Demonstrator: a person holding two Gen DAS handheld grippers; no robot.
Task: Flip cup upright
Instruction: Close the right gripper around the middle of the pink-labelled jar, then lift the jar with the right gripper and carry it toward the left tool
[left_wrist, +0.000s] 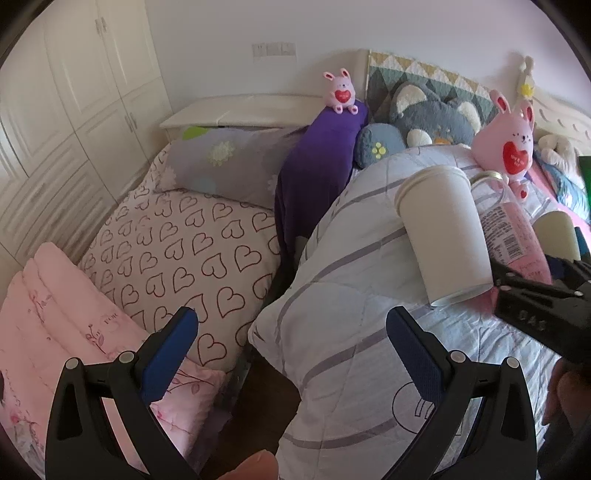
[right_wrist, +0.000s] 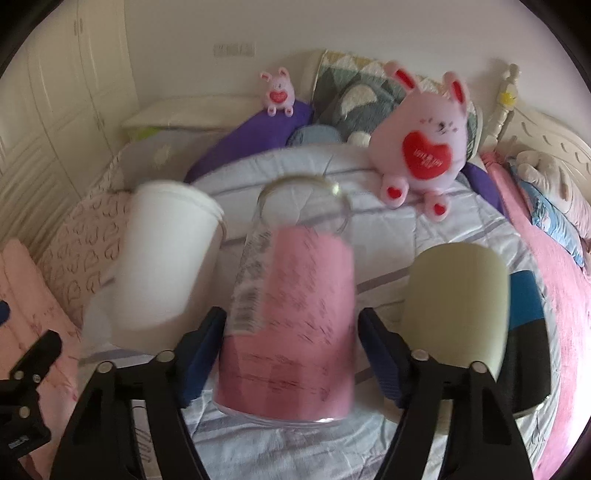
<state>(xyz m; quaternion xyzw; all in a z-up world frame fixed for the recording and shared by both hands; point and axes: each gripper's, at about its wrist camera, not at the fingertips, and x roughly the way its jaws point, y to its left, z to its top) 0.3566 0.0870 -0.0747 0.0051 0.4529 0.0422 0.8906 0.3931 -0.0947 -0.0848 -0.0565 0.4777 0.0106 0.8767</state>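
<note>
Three cups stand on the pale striped quilt (right_wrist: 388, 229): a white paper cup (right_wrist: 162, 258) at left, a clear glass cup with a pink label (right_wrist: 291, 306) in the middle, a pale green cup (right_wrist: 454, 306) at right. My right gripper (right_wrist: 291, 354) is open with its jaws on either side of the glass cup's lower part; touching cannot be told. In the left wrist view the white cup (left_wrist: 443, 229) stands mouth down, the glass cup (left_wrist: 513, 225) behind it. My left gripper (left_wrist: 291, 354) is open and empty, left of the cups.
A large pink plush rabbit (right_wrist: 424, 147) sits on the quilt behind the cups, a small one (right_wrist: 279, 92) on a purple pillow (left_wrist: 314, 177). A heart-print pillow (left_wrist: 184, 251) and folded pink blanket (left_wrist: 55, 332) lie at left. White wardrobe doors (left_wrist: 74, 92) stand at far left.
</note>
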